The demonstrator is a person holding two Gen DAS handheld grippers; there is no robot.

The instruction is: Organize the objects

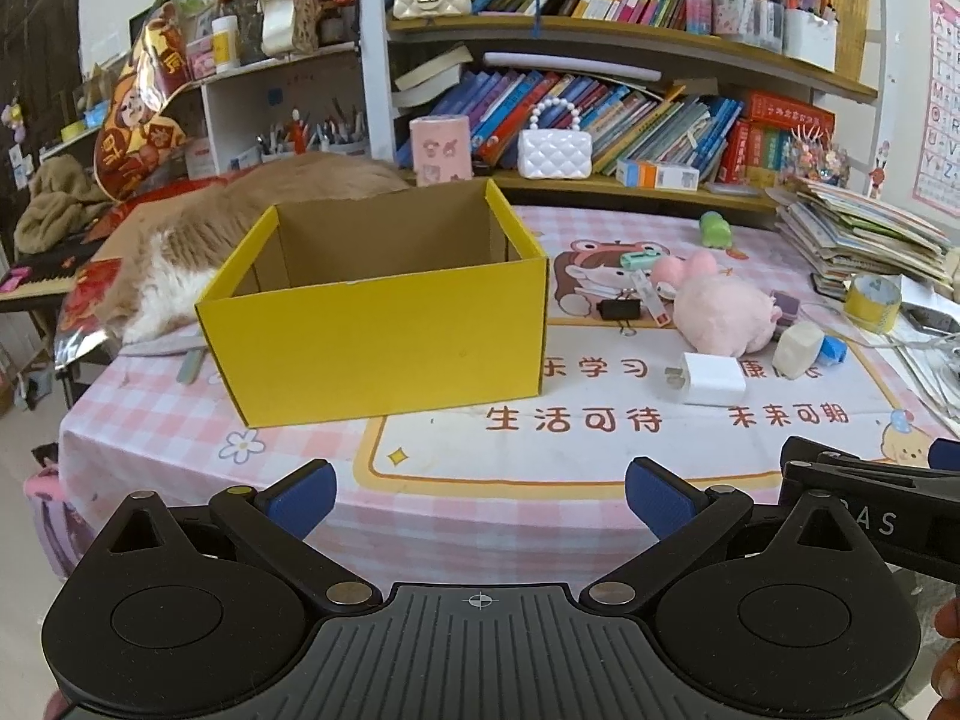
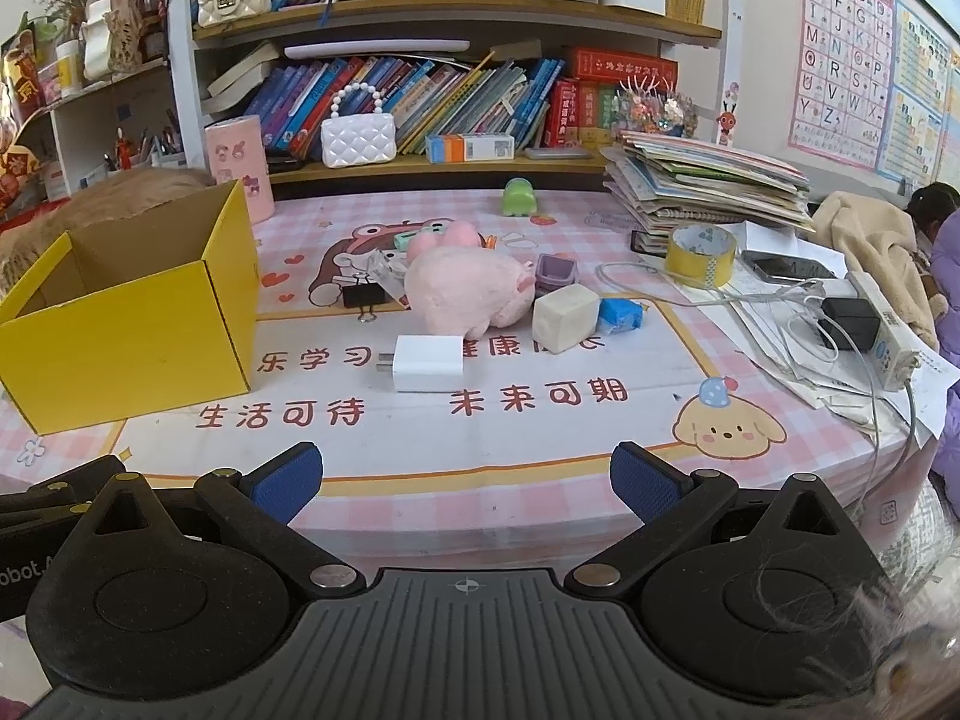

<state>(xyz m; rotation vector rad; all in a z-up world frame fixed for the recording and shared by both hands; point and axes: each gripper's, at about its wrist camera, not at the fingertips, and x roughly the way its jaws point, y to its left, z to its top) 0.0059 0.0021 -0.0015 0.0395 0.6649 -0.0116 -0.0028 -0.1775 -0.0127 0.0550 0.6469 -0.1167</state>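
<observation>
An open yellow cardboard box stands on the left of the pink checked table mat; what shows of its inside looks empty. Right of it lie a white charger plug, a pink plush toy, a black binder clip, a cream block, a blue eraser and a green toy. My left gripper hovers open at the table's near edge, facing the box. My right gripper is open too, facing the charger, nothing between its fingers.
A furry cat lies behind the box. A yellow tape roll, a phone, a power strip with cables and a stack of books crowd the right side. Bookshelves rise at the back. A person sits far right.
</observation>
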